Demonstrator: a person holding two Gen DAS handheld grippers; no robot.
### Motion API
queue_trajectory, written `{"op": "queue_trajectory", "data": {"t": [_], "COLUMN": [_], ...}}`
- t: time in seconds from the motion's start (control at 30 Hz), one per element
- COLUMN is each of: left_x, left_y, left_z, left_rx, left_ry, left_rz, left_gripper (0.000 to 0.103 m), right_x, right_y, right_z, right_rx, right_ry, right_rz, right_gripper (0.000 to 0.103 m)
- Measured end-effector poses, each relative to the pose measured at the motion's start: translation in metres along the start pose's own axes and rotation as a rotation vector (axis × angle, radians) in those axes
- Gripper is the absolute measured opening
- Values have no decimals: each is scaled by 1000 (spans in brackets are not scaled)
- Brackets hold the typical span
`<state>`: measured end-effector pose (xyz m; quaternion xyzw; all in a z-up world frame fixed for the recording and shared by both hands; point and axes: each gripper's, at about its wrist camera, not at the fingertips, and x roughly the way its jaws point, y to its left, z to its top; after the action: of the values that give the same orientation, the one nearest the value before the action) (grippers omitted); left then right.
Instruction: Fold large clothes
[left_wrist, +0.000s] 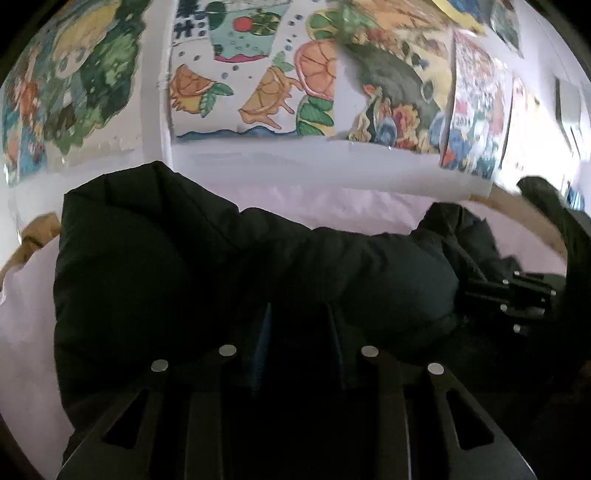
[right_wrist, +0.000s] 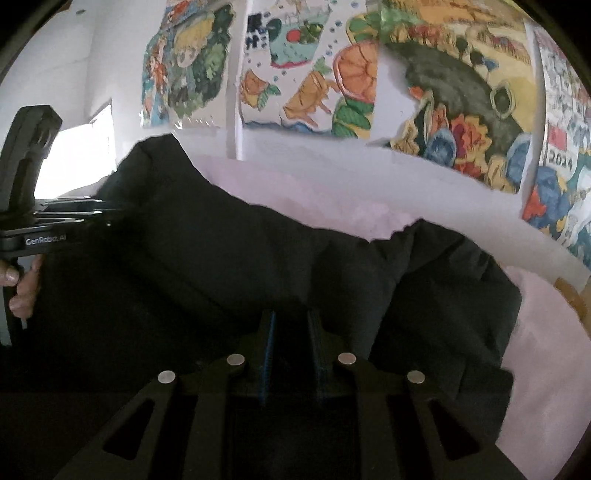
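Black finger mounts with 4 silver rivets filled the bottom of both wrist views. Left gripper (left_wrist: 299, 332) pointed into the black padded jacket (left_wrist: 177, 266); its fingers (left_wrist: 263, 332) stood a little apart, with dark cloth between and around them, but whether the pads pressed on it I could not tell. Right gripper (right_wrist: 291, 332) also sat against the jacket, its fingers (right_wrist: 269, 332) nearly together; dark fabric lay in the narrow gap, grip not clear in the shadow.

Jacket lay bunched across a pale pink bed sheet (left_wrist: 26, 332), one stiff corner peaked up at the far left, puffy folds running rightward.

Left view only: the right gripper's black body, screws showing, at the right edge against the jacket, and a tan wooden bed frame (left_wrist: 40, 232) curving along the left. Right view only: the left gripper's body (right_wrist: 44, 236) at the left edge, printed with white lettering, a person's hand (right_wrist: 22, 288) wrapped on its handle below, and a bright window (right_wrist: 77, 155) behind it. The jacket's ragged far hem (right_wrist: 399, 230) also read clearer here.

Room: white wall (left_wrist: 295, 162) close behind the bed, hung with a row of colourful children's paintings (left_wrist: 255, 74), with orange citrus slices, green leaves, a dark fish shape, and 1 sheet marked 2024 (right_wrist: 559, 160).
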<state>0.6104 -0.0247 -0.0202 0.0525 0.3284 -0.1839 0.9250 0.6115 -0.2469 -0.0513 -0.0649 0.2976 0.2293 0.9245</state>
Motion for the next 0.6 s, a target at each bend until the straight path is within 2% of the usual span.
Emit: {"op": "queue_trajectory", "data": {"t": [0.07,0.23,0.4,0.6], "left_x": [12,38,52,46], "left_y": [0,14,21,20], "left_z": [-6,-15,-18,-17], "left_rx": [5,-42,-51,-52], "left_ry": [-7,-13,-10,-13], "left_rz": [8,-29,-37,-46], "left_gripper": [24,23,23,24], "right_x": [13,38,58,53], "right_y": [-8,-23,-32,-33], "right_z": [-2,-4,-8,-13], "right_rx": [38,94,133,151], "right_ry": [13,40,51,33], "right_rz": [19,66,98,119], "right_gripper": [14,14,14,14]}}
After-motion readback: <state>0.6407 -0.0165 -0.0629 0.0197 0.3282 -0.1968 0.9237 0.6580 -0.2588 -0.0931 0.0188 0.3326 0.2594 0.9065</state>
